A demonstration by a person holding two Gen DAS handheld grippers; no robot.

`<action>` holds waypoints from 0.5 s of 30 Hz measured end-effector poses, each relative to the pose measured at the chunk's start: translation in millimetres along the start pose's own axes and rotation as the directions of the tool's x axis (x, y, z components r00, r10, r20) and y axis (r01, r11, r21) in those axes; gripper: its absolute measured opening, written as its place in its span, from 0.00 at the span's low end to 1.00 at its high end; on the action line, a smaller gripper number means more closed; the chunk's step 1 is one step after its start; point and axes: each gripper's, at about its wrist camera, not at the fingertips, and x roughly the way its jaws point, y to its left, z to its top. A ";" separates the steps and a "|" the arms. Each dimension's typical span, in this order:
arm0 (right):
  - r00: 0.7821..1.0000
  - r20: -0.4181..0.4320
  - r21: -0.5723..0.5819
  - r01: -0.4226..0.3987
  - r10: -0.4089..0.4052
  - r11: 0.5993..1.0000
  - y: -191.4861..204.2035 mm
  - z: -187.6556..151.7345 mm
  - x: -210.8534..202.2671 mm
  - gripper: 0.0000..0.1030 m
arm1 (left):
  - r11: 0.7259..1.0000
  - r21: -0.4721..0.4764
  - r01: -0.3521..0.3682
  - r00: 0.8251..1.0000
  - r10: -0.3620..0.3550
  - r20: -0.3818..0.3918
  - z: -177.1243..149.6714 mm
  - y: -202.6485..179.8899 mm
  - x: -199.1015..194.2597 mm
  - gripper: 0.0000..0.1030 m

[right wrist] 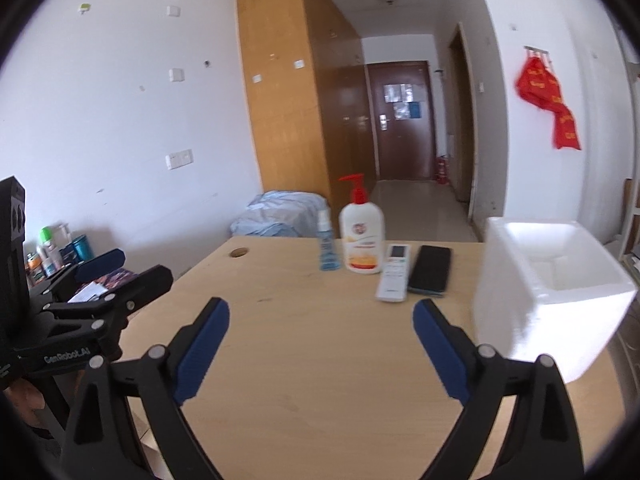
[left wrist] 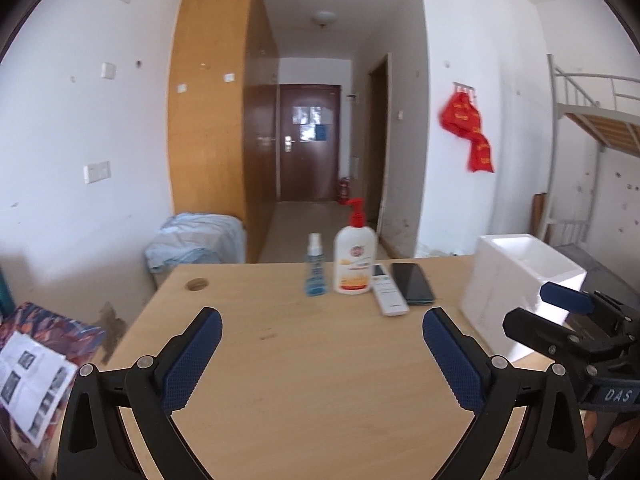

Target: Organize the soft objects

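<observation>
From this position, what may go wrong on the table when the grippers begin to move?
The tall pump bottle and the thin spray bottle stand upright, close together; a sideways sweep could topple them. The white foam box sits beside the right gripper near the table edge and may be pushed off.

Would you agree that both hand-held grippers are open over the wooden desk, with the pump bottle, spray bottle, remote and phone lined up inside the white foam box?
Not quite. The pump bottle, spray bottle, remote and phone stand on the wooden desk beside the white foam box, not inside it, as the right wrist view shows. Both the left hand-held gripper and right hand-held gripper are indeed open.
</observation>
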 end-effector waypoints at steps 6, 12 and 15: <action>0.997 -0.020 -0.028 -0.075 0.074 0.997 26.6 -5.8 13.8 0.93 | 0.996 -0.027 -0.081 0.997 0.081 0.000 -12.8 26.5 -6.8 0.98; 0.993 -0.033 -0.035 -0.114 0.113 0.993 39.5 -9.2 22.8 0.93 | 0.991 -0.051 -0.124 0.992 0.124 -0.005 -19.9 42.4 -8.2 0.98; 0.993 -0.037 -0.032 -0.116 0.115 0.993 43.3 -11.6 26.0 0.93 | 0.990 -0.049 -0.133 0.991 0.133 -0.006 -24.5 48.0 -8.6 0.98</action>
